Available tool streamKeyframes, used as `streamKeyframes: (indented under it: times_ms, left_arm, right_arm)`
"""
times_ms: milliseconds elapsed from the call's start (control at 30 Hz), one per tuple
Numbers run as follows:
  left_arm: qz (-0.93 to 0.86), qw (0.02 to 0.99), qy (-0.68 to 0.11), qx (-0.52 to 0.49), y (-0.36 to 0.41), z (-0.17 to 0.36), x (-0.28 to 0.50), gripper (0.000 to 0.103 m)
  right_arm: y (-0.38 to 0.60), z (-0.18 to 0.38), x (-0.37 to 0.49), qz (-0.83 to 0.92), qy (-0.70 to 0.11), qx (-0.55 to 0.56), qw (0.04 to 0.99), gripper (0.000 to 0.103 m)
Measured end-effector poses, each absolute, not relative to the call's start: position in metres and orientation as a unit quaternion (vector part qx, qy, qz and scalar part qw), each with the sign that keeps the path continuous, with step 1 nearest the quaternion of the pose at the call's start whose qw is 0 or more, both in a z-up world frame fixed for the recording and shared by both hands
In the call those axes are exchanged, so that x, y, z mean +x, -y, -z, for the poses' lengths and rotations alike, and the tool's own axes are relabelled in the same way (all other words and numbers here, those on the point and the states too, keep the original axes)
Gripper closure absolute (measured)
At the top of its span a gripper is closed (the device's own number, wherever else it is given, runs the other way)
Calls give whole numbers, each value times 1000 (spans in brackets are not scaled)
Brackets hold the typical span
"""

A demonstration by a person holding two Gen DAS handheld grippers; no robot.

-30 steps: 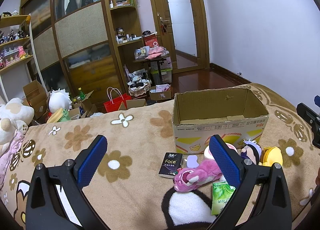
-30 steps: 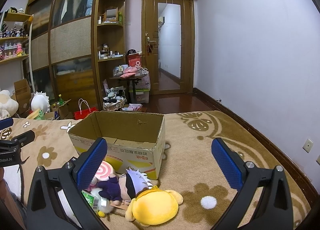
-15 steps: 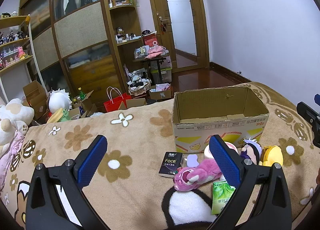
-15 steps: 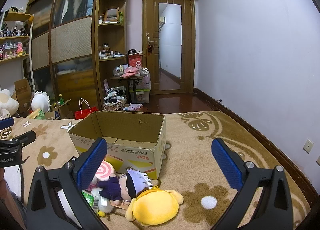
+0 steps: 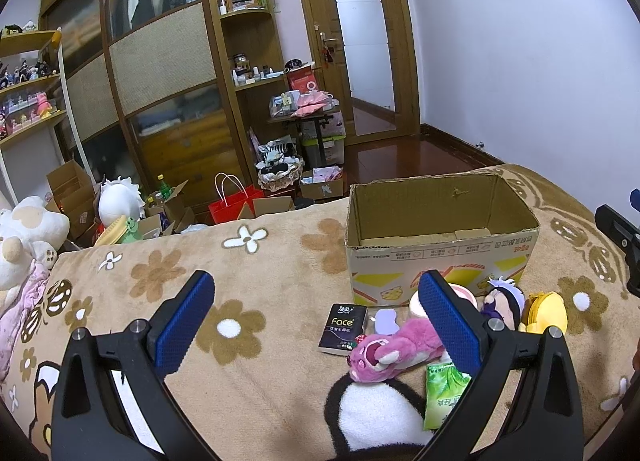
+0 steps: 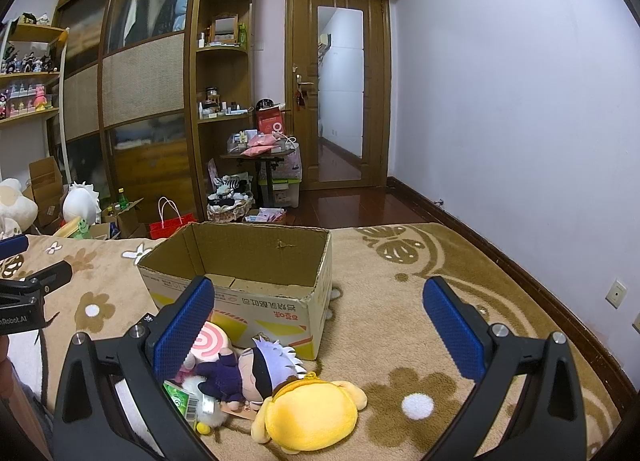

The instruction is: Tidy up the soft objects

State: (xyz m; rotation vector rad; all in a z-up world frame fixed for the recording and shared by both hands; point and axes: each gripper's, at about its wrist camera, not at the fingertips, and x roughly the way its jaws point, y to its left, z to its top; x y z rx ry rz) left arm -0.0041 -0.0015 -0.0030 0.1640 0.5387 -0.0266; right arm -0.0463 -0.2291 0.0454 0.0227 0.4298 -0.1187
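- Left gripper (image 5: pixel 316 313): lower centre of the left wrist view, blue-padded jaws spread wide, grasping nothing, hanging above the floral blanket (image 5: pixel 192 285).
- Right gripper (image 6: pixel 318 321): lower centre of the right wrist view, jaws likewise released and empty.
- Cardboard box (image 5: pixel 436 237): right of centre in the left wrist view, open-topped, upright on the blanket; nothing showed inside it.
- Pink plush bear (image 5: pixel 394 349): lower centre-right of the left wrist view, lying on its side in front of the box, partly behind the left gripper's right finger.
- Black tissue pack (image 5: pixel 344 327): just left of the bear, flat on the blanket.
- Green packet (image 5: pixel 442 393): below the bear, touching it.
- Purple-clad doll (image 6: pixel 248 373): lower centre-left of the right wrist view, lying in front of the box.
- Yellow plush (image 6: pixel 312 413): bottom centre of the right wrist view, just beside the doll.
- Pink swirl cushion (image 6: pixel 210 343): against the box front, partly behind the right gripper's left finger.
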Motion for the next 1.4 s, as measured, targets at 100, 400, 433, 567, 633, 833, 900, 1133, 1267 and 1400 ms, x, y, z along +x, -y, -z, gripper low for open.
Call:
streamKeyframes:
  times_ms: [100, 400, 433, 567, 633, 833, 900, 1133, 1267, 1400]
  left_arm:
    - [13, 960, -267, 82, 0, 4, -6, 2]
    - [9, 952, -297, 78, -5, 8, 4, 2]
    - [9, 950, -304, 76, -6, 10, 7, 2]
    - [8, 943, -326, 70, -7, 12, 20, 2]
    - [5, 940, -334, 70, -6, 12, 26, 2]
    - [2, 933, -353, 70, -1, 17, 45, 2]
    - [2, 930, -361, 71, 1, 20, 50, 2]
    - [8, 917, -396, 44, 2, 26, 72, 2]
    - [1, 911, -411, 39, 0, 32, 84, 2]
    - [-6, 899, -437, 37, 0, 43, 97, 2]
  right_arm:
    - [229, -45, -47, 59, -213, 11, 975, 0]
    - [226, -42, -45, 57, -220, 10, 974, 0]
    - [225, -41, -45, 57, -223, 10, 973, 0]
    - [227, -40, -41, 55, -231, 12, 971, 0]
    - [228, -38, -39, 54, -237, 16, 970, 0]
    - [239, -31, -26, 55, -265, 39, 962, 0]
    - [243, -28, -22, 55, -275, 49, 959, 0]
    - [256, -18, -7, 61, -307, 60, 948, 0]
    - [262, -11, 0, 61, -330, 80, 939, 0]
    - [270, 0, 7, 56, -357, 103, 927, 0]
